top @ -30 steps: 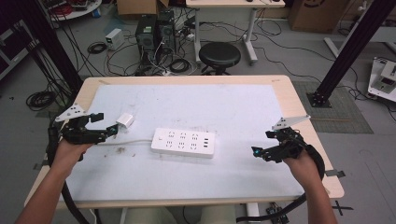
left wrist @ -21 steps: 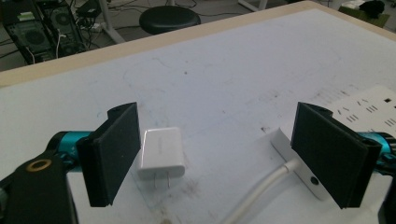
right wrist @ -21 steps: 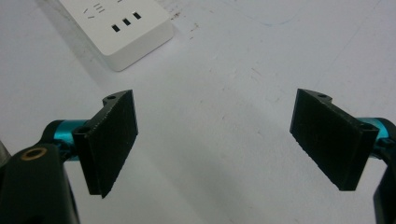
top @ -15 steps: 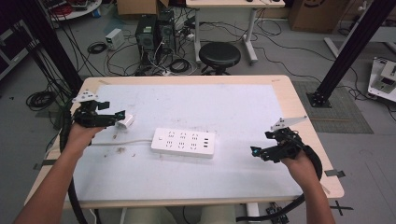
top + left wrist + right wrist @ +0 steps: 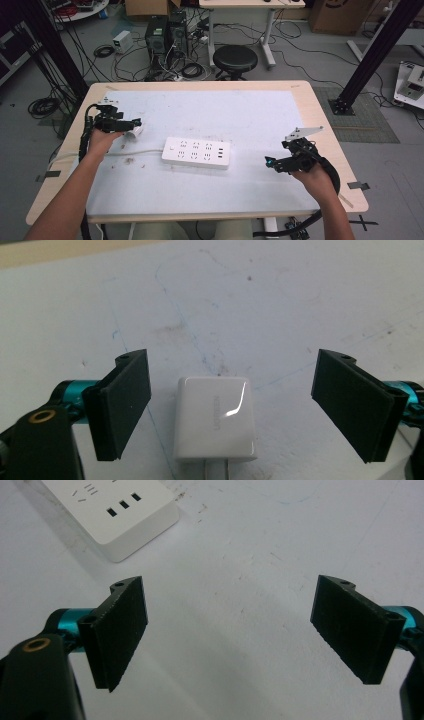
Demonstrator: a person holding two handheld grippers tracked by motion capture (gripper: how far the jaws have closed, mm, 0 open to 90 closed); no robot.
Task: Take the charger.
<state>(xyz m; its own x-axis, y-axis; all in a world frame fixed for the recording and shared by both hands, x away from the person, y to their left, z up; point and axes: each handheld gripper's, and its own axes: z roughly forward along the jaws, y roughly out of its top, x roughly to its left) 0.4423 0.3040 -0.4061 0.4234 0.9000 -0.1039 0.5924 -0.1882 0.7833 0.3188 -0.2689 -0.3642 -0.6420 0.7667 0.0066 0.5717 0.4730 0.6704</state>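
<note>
Toward the near right edge of the table (image 5: 330,150), I held the right gripper (image 5: 276,164) low over bare white surface, its jaws spread wide with nothing between them. I judged it parked there on standby, clear of the work, its jaws turned toward the power strip (image 5: 196,152); in the right gripper view one end of that strip (image 5: 112,515) lay ahead and to the left, well apart from the jaws.

The strip lay flat near the middle of the table, sockets up, its cable (image 5: 137,151) running off toward the left edge.

At the far left, I had the left gripper (image 5: 133,125) brought up to the white charger (image 5: 135,132). In the left gripper view the charger (image 5: 215,417) lay flat between the two pads (image 5: 122,402), jaws wide apart and touching neither side. I judged this a lined-up approach: the gap straddled the charger's narrow sides so that closing would take it squarely. Its prongs were hidden from me, so I could not confirm which way they faced.
</note>
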